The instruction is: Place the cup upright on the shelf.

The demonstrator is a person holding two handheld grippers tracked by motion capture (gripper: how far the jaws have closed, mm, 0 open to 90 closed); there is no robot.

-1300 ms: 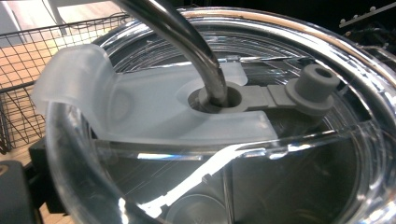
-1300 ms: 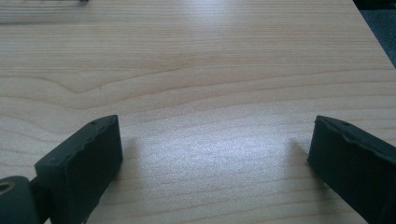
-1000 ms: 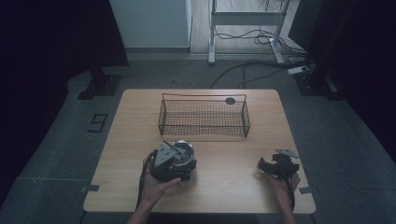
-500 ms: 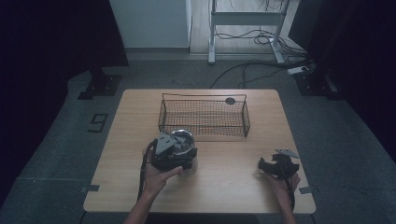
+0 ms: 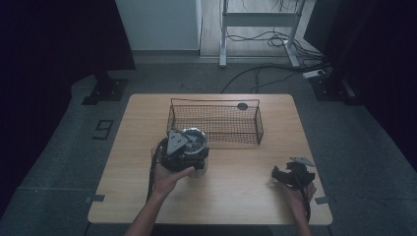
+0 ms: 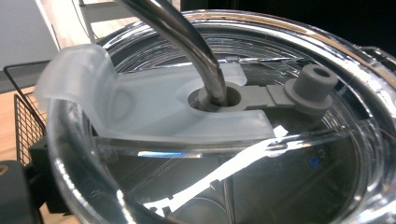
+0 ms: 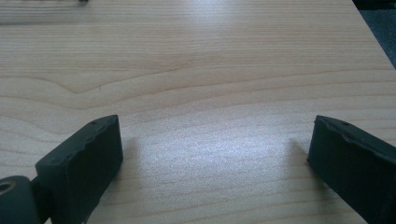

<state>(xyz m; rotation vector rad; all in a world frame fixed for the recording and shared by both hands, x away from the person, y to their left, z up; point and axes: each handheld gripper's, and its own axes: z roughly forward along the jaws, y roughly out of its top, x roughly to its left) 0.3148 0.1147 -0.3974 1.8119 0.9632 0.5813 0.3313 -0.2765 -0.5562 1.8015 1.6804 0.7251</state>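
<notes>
Two grippers work a wooden table (image 5: 231,196), seen first from the high view: the left gripper (image 5: 183,152) carries a clear lidded cup (image 5: 193,140) just in front of the wire basket (image 5: 215,123), near its left end, while the right gripper (image 5: 293,175) rests low on the table's right side, well apart from both. The basket looks empty, so the drop appears not yet made; by the look of it, lifting over the rim and releasing remain.

From the left gripper view, the cup's clear lid (image 6: 233,177) sits right under the lens, a metal straw (image 6: 182,42) rising through its frosted slider (image 6: 154,107) and a grey plug (image 6: 310,84) alongside; the jaws themselves are hidden, though the cup appears clamped between them. Basket mesh (image 6: 25,121) shows at left.

From the right gripper view, both black jaws stand wide apart over bare wood (image 7: 210,70), holding nothing.
</notes>
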